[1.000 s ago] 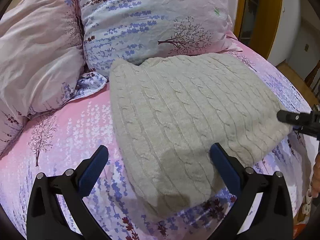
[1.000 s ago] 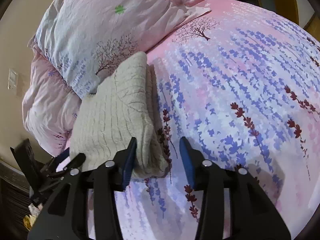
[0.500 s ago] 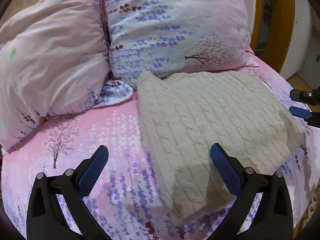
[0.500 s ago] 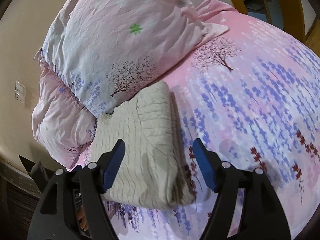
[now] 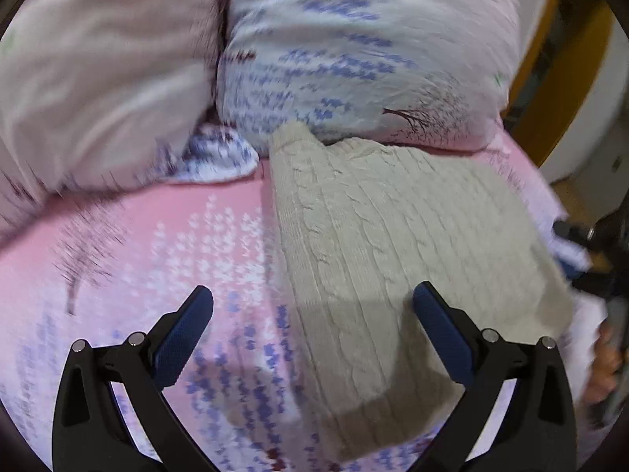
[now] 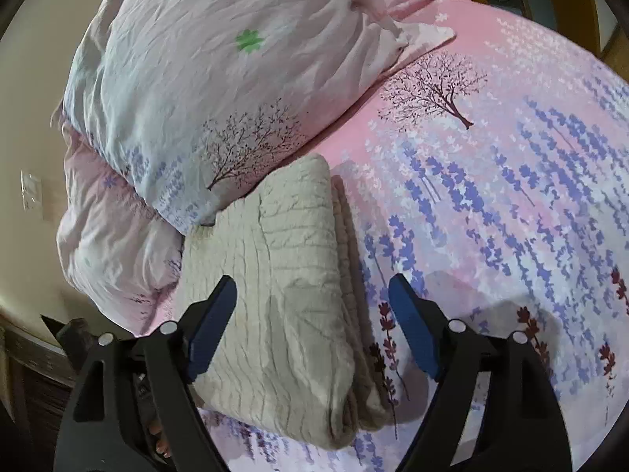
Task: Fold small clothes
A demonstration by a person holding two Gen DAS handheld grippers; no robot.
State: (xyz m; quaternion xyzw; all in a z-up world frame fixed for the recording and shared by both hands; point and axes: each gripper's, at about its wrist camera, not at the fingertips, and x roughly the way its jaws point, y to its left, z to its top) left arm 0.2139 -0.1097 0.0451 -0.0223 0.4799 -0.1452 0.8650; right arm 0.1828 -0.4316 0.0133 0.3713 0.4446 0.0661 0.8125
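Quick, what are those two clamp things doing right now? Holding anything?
Left gripper: open, holding nothing.
Right gripper: jaws opening, empty, above the folded beige sweater, not pressing it.

The bed (image 6: 511, 181) is covered by a pink sheet printed with white and lavender flower spikes, dark-red sprigs toward the near edge and bare dark trees; the same sheet (image 5: 165, 244) shows in the left wrist view, blurred. Two pillows lie at its head, pressed against each other: a pale pink one (image 5: 98, 78) on the left, and a whiter one (image 6: 212, 90) with lavender print, a bare tree and a green clover; a folded beige cable-knit sweater (image 6: 283, 283) lies flat on the sheet, its far edge touching the whiter pillow (image 5: 365, 51), its layered fold facing the open sheet.
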